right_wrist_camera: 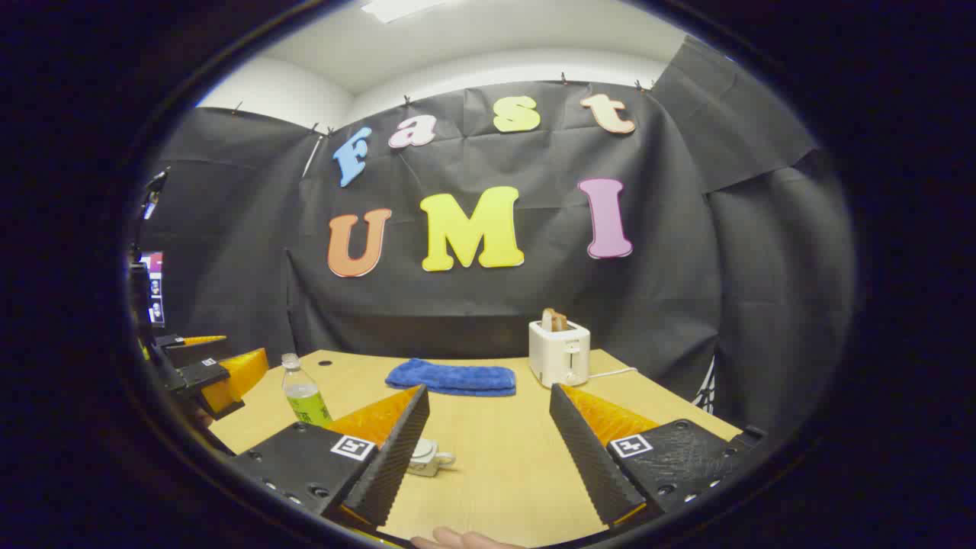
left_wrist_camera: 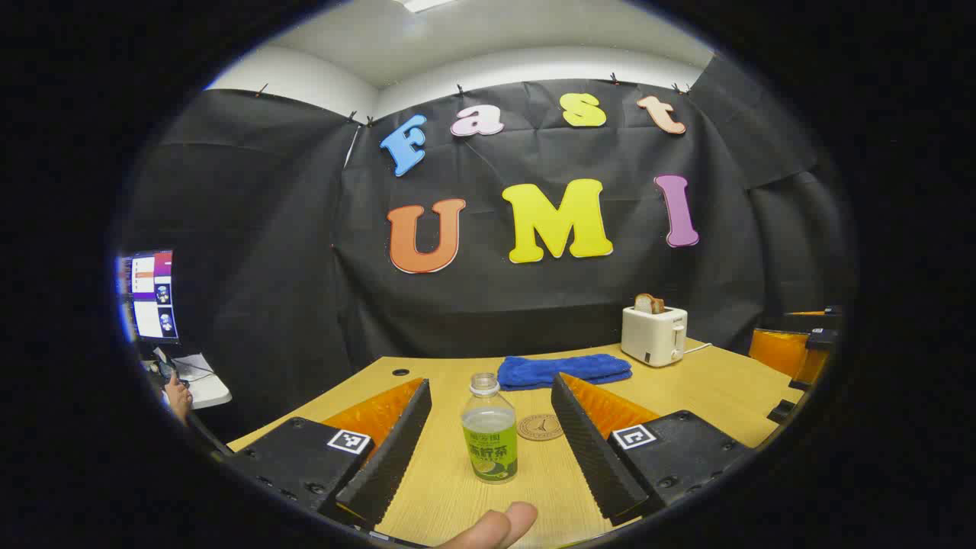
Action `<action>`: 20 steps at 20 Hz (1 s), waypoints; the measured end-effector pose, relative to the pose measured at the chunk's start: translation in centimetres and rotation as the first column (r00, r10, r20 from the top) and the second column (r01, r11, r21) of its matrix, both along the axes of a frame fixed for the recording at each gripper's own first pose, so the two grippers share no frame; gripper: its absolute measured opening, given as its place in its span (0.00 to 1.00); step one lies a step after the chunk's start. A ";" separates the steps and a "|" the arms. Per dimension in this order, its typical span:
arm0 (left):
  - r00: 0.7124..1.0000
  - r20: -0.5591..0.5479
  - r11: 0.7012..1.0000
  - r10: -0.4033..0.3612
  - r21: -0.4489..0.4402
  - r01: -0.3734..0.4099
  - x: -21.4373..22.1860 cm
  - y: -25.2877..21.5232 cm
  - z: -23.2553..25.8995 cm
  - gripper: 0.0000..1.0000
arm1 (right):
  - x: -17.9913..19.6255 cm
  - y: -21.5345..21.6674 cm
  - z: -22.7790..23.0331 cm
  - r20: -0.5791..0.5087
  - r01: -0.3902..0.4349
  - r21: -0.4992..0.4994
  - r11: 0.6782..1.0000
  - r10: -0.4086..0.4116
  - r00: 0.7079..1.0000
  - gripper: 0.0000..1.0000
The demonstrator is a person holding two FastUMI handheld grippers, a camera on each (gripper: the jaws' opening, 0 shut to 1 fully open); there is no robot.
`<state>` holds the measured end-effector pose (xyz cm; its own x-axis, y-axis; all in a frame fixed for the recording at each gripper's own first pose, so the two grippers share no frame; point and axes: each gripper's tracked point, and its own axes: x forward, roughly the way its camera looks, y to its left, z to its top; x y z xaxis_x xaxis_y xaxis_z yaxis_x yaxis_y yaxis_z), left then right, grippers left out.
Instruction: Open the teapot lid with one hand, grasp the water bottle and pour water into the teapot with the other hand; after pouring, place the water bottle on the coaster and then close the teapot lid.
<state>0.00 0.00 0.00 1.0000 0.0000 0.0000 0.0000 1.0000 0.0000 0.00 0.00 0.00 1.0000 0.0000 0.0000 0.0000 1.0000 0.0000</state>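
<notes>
Left gripper view: we see the left gripper (left_wrist_camera: pixel 492 438) with its jaws spread wide, gripping nothing. The water bottle (left_wrist_camera: pixel 489 440) stands upright on the wooden table (left_wrist_camera: pixel 709 381) between the two fingers, touching neither. Its cap is off. The round coaster (left_wrist_camera: pixel 540 427) lies just beside it, a little farther back. Beyond these lie a folded blue towel (left_wrist_camera: pixel 564 370) and a white toaster (left_wrist_camera: pixel 654 334).

Right gripper view: we see the right gripper (right_wrist_camera: pixel 488 442) likewise wide open and empty. The small white teapot (right_wrist_camera: pixel 428 457) sits on the table close by the left-hand finger, partly hidden behind it. The bottle stands upright at far left, near the left gripper.
</notes>
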 end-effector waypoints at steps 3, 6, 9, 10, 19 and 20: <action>1.000 -0.018 0.999 -0.005 -0.040 0.004 0.0 1.0 -0.2 0.99 | -1.0 1.1 0.5 0.017 -0.023 -0.013 1.000 0.023 1.000 0.95; 0.999 -0.036 0.999 -0.002 -0.048 0.001 0.4 2.2 -0.9 0.99 | -1.8 2.2 0.9 0.023 -0.047 -0.034 0.998 0.047 0.999 0.92; 0.998 -0.055 0.998 -0.038 -0.056 0.035 0.3 1.6 -1.2 0.99 | -2.0 2.9 0.7 0.016 -0.060 -0.033 0.998 0.061 0.998 0.95; 0.998 -0.051 0.998 -0.044 -0.050 0.042 0.4 1.5 -1.2 0.99 | -2.1 3.2 0.6 0.014 -0.065 -0.037 0.997 0.066 0.998 0.95; 0.995 -0.075 0.997 -0.071 -0.033 0.069 1.1 1.6 -2.3 0.99 | -0.3 4.1 -2.8 -0.040 -0.062 -0.060 0.996 0.060 0.997 0.95; 0.995 -0.076 0.997 -0.066 -0.031 0.064 1.0 1.8 -2.5 0.99 | 0.4 4.2 -3.5 -0.051 -0.056 -0.059 0.997 0.053 0.997 0.95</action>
